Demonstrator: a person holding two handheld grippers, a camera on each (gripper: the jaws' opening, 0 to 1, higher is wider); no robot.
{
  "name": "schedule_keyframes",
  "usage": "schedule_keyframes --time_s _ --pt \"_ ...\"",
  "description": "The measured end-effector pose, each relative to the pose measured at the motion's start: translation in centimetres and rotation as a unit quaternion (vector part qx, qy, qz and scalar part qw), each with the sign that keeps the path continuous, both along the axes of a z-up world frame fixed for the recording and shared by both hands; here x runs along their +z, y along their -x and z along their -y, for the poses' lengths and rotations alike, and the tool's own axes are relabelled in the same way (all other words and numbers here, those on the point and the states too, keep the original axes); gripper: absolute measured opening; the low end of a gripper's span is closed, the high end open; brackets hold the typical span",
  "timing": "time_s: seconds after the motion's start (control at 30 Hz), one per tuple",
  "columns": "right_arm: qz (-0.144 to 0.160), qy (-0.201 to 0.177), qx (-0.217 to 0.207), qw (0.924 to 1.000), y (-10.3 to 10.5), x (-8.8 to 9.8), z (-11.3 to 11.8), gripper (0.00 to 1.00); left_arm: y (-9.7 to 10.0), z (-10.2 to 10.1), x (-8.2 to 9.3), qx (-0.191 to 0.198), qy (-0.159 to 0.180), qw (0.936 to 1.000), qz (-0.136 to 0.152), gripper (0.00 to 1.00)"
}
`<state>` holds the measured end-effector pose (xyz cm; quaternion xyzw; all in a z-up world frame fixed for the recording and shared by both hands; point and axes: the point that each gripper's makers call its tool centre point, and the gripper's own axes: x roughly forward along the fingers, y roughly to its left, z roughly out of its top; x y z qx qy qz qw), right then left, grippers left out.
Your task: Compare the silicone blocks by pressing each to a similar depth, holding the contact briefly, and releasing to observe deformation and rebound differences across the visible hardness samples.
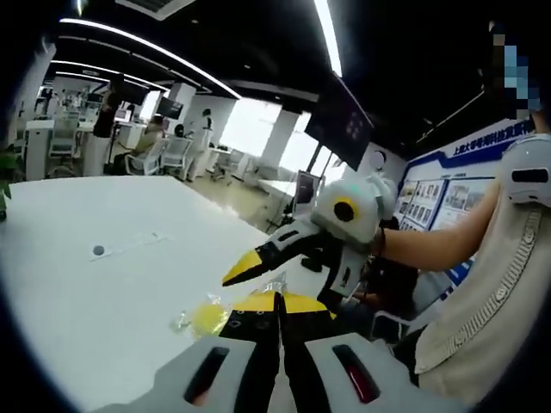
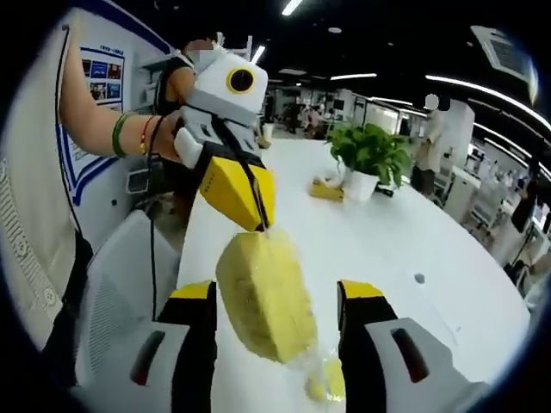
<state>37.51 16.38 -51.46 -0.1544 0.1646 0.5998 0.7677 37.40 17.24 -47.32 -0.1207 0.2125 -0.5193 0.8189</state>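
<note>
Dangling from the left gripper (image 2: 258, 225), a yellow block (image 2: 263, 297) between spread right jaws

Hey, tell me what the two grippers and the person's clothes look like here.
The left gripper has a white body with a yellow-ringed round marking, black mid-section, yellow jaws and a black cable. The right gripper is also white and black with yellow tips. The person wears a beige sleeveless top and green and orange wristbands.
</note>
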Motion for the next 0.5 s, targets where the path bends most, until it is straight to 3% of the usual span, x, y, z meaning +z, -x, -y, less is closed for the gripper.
schedule_keyframes --time_s 0.23,0.3,0.5 --pt "-0.017 -0.071 -0.084 0.9938 1.0 1.4 2.9 0.70 -1.1 -2.3 -3.1 0.047 -0.025 0.9982 -0.028 0.00" --pt "-0.014 -0.071 -0.104 0.9919 1.2 0.9 3.9 0.75 -1.2 -2.8 -4.0 0.052 -0.028 0.9979 -0.028 0.00" --pt "-0.039 -0.071 -0.161 0.9836 2.7 -1.5 6.9 0.79 -2.0 -4.9 -7.8 0.094 -0.045 0.9930 -0.055 0.00"
